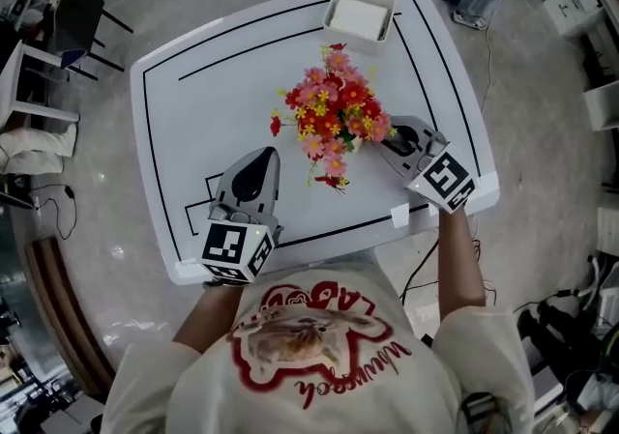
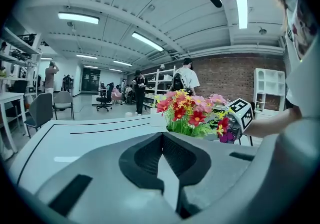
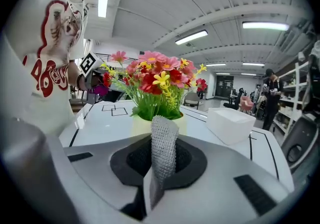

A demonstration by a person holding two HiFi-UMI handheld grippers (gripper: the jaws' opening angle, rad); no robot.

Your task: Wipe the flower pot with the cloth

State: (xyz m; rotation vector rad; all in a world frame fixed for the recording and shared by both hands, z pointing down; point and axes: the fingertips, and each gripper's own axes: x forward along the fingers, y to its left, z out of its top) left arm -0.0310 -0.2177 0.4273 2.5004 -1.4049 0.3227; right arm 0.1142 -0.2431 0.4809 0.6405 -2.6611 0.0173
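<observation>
On the white bench (image 1: 222, 74), toward its right edge: the flower pot (image 3: 137, 127). Close beside it, right hand-held gripper (image 1: 401, 140) clamped on the mesh cloth (image 3: 164, 143) (contact unclear). Left hand-held gripper (image 1: 259, 159) closed, empty, by the near edge. Wiping likely mostly ahead.

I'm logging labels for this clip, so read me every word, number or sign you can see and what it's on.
"Wo": start of a red script word on the shirt, right gripper view; rest cut off.
Big red letters on the shirt: too warped to read.
Left cube and right cube: square code patterns, no words.
Nothing else bears text.
</observation>
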